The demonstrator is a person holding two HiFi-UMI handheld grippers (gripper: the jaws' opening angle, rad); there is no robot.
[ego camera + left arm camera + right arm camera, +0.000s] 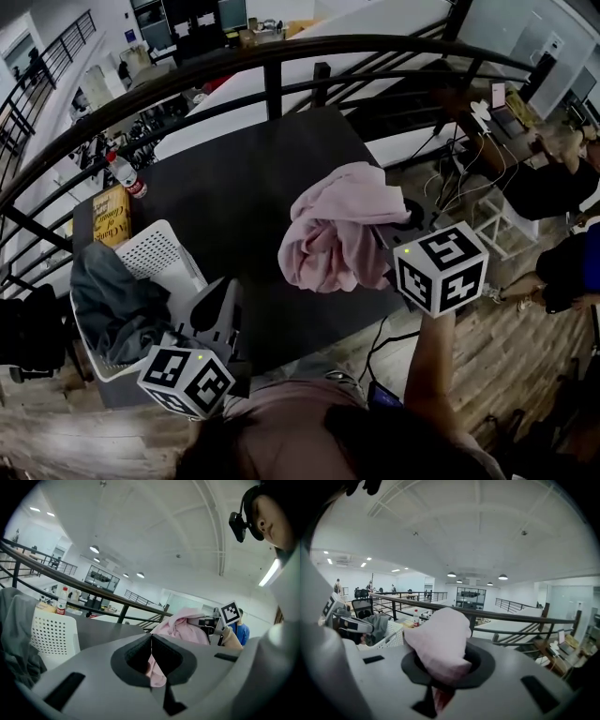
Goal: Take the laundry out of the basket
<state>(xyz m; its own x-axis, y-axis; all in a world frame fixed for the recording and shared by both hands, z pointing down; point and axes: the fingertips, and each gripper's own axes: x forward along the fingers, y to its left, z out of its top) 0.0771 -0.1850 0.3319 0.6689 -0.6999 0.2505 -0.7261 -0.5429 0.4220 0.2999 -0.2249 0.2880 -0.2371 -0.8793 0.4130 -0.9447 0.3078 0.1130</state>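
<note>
I see a pale pink garment (337, 234) over a dark charcoal table (234, 178). The basket (159, 251) is white, dotted with rows of small holes, and the clothes (112, 305) in it are slate grey. The left cube (187, 380) and the right cube (441, 269) are white with black square markers. My left gripper (151, 656) and right gripper (443, 672) are light grey with darker grey pads. The bottle (125, 175) carries a red label, the box (111, 217) beside it is yellow, the railing (272, 56) is black, and the floor (506, 356) is brown wood-grain planks.
</note>
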